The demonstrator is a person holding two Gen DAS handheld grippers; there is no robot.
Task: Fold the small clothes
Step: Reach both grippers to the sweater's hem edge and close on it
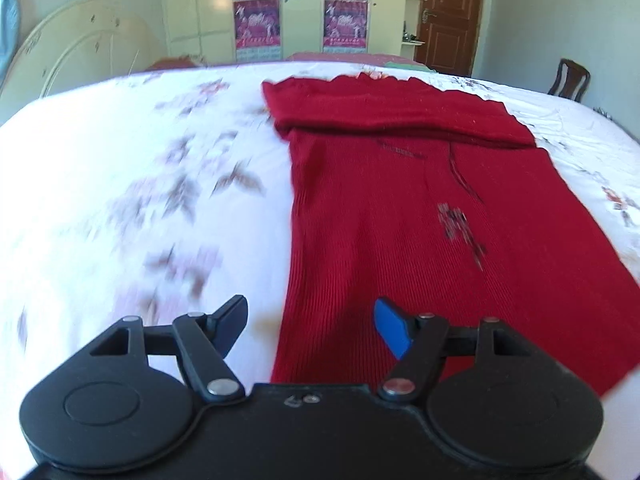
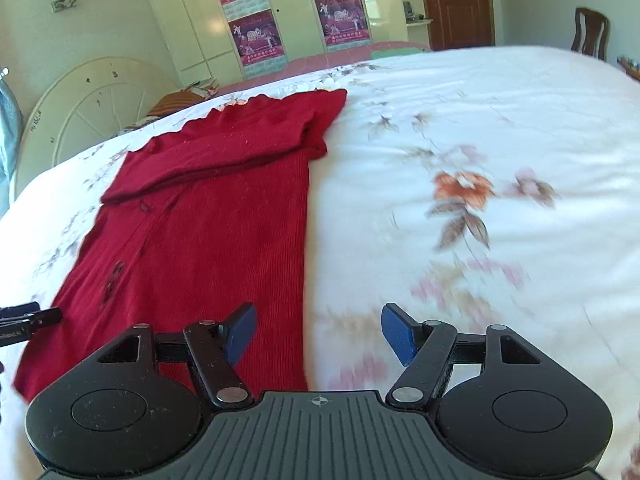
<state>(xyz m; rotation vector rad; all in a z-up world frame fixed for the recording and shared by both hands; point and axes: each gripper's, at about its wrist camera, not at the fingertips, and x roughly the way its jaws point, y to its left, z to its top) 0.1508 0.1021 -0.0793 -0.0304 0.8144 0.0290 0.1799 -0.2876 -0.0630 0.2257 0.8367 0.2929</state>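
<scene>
1. A red sweater (image 1: pixel 420 220) lies flat on the bed (image 1: pixel 120 160), with its far portion folded back over the body.
2. The left gripper (image 1: pixel 310 328) is spread and holds nothing, positioned over the near left edge of the sweater.
3. The right gripper (image 2: pixel 318 332) is spread and holds nothing, positioned over the near right edge of the sweater (image 2: pixel 208 232).
4. A wardrobe (image 2: pixel 256 12) stands beyond the far edge of the bed (image 2: pixel 480 140).

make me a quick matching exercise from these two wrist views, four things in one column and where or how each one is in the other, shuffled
1. red sweater
2. left gripper
3. wooden door
4. wooden chair

A. open, over the garment's left edge
B. closed, in the far wall
C. lying flat on the floral bedsheet, far end folded over
D. past the bed's far right corner

Pairs: 1-C, 2-A, 3-B, 4-D
</scene>
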